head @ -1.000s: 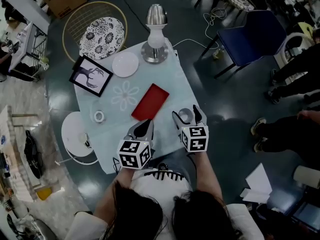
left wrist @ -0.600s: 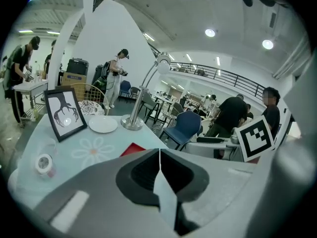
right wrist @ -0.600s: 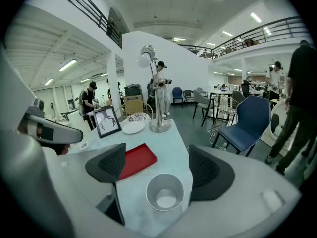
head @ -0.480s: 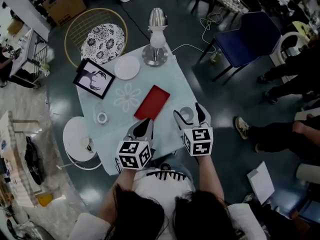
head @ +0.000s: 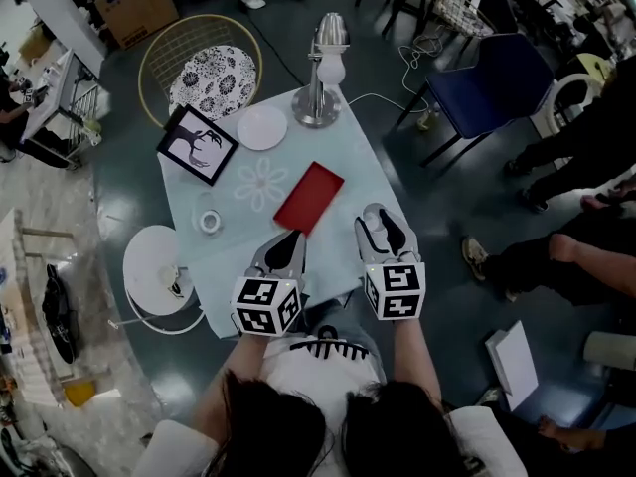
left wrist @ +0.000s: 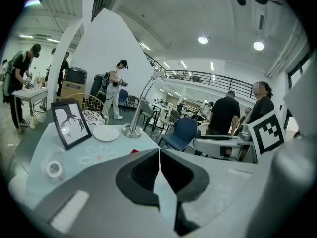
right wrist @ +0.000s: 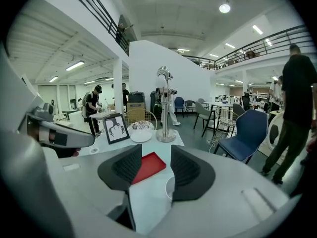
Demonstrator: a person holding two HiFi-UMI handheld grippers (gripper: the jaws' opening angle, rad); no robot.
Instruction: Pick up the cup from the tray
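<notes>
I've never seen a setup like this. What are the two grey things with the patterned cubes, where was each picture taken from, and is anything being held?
No robot: a person holds a two-fingered gripper in each hand; the cubes are part of them. One picture comes from a camera on the person's head, looking down; the other two from cameras riding on each gripper, looking along its fingers. On the table are a red tray, a white plate, a framed picture, a tape roll and a lamp. The left gripper has its fingers closed on nothing. The right gripper has its fingers apart, with the cup beside its right finger, off the tray.
</notes>
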